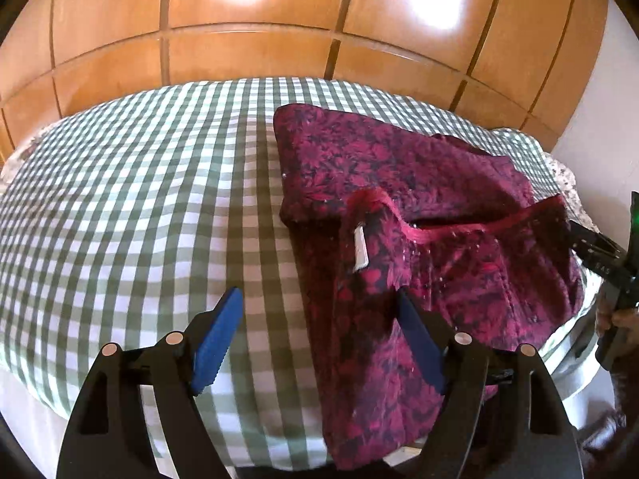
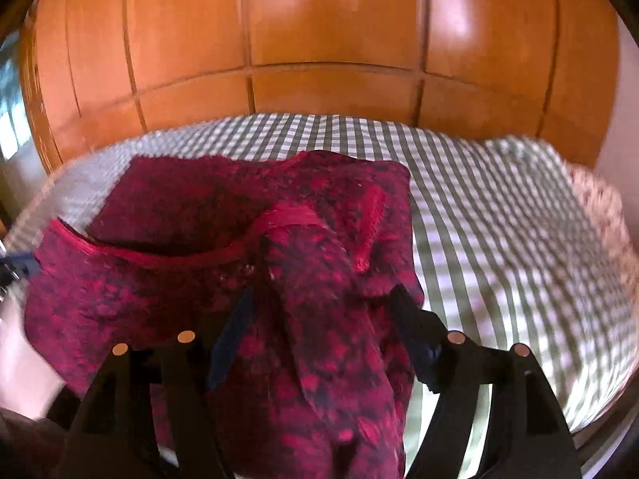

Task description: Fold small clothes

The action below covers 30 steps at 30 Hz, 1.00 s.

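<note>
Both claws stood spread: the left claw (image 1: 319, 343) straddled the near edge of the maroon floral garment (image 1: 419, 207), and the right claw (image 2: 319, 335) bracketed a raised fold, apparently ready to pinch. It lay half-folded toward the bed's (image 1: 120, 199) right side. Motion blur hid the right view's detail; cloth covered one pad.

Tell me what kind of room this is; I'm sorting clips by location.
Probably a bedroom: the red floral garment lies on what looks like a bed under a green-and-white checked sheet, backed by wooden panelled wardrobe doors.
</note>
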Motion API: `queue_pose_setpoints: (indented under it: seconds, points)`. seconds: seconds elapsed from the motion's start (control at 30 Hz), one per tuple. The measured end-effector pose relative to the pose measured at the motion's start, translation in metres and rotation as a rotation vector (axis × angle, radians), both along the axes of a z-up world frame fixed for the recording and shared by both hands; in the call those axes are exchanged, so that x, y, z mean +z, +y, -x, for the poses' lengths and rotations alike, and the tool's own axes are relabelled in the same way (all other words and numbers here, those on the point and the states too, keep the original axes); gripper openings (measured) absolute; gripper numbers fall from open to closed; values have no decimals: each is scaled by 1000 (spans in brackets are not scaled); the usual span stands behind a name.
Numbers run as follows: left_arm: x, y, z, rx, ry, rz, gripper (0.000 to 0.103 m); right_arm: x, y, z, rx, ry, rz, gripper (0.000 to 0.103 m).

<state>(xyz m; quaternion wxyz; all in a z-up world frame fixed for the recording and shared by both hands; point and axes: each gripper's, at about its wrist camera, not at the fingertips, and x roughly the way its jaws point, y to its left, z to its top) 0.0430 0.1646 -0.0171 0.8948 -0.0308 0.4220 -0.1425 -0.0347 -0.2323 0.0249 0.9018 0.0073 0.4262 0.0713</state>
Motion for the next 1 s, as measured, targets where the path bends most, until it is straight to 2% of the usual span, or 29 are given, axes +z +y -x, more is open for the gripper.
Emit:
queue_pose_setpoints:
  seconds: [0.07,0.13,0.3,0.37,0.43,0.5,0.53,0.7,0.97,1.0]
  points:
    - [1,-6,-2,22,-24,-11,77,-10,3,-10,1,17,10,48]
    - [1,-9,-8,24,-23,-3,77,-22,1,-15,-13,47,12,44]
    - [-1,-19,-13,17,-30,-17,77,-43,-9,-22,-54,92,-50,43]
    - [0,-22,-15,11,-31,-17,68,-44,-8,-20,-54,92,-43,43]
    - [0,-29,-18,-1,-28,-47,51,-43,-5,-19,-52,91,-30,44]
    - [0,-34,-18,-5,-34,-80,48,-44,-4,-20,-54,92,-22,45]
    - [1,-36,-18,-8,-38,-85,44,-44,-4,-21,-56,94,-22,46]
    - [4,-47,-12,-35,-67,-137,42,-43,-3,-21,-55,94,-15,46]
    - [3,-53,-6,-29,-65,-184,42,-41,-2,-21,-45,94,1,45]
    - [2,-53,-5,-31,-65,-183,34,-40,-2,-21,-43,93,4,44]
